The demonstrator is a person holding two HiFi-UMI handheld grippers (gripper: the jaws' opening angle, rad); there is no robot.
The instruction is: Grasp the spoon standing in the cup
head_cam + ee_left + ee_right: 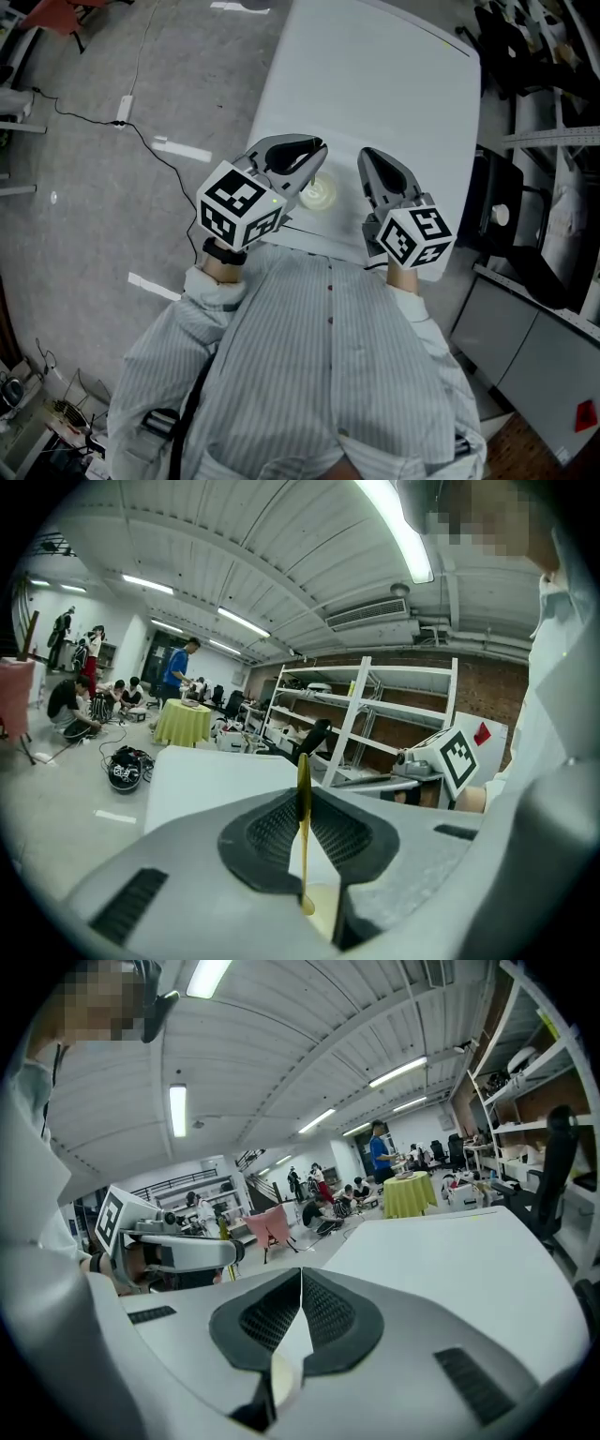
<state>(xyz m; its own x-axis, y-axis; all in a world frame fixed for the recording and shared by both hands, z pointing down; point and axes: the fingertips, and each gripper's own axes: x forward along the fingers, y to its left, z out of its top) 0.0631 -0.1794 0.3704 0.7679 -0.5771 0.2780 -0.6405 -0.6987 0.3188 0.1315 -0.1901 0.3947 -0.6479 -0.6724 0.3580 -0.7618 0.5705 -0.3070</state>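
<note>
Left gripper (314, 161) reaches out over the near edge of the white table (375, 84) in the head view, its tips just above a pale cup (320, 193). The right gripper (368, 161) hangs beside it, a little apart, over the same table edge. I cannot make out the spoon from up here.

Looking along the left gripper (303, 787) in its own view, the two dark ribbed pads are pinched onto a thin yellow spoon (303, 855). The handle stands upright between them and pokes out just above the tips. Its lower end drops to the pale yellow cup (325, 913) showing in the gap below. The right gripper (433, 759) is off to the side, with shelving behind it.

Seen in the right gripper view, the right gripper (301, 1281) has its pads pressed together tip to tip with nothing between them. The left gripper (183, 1252) shows at the left, level with it.
</note>
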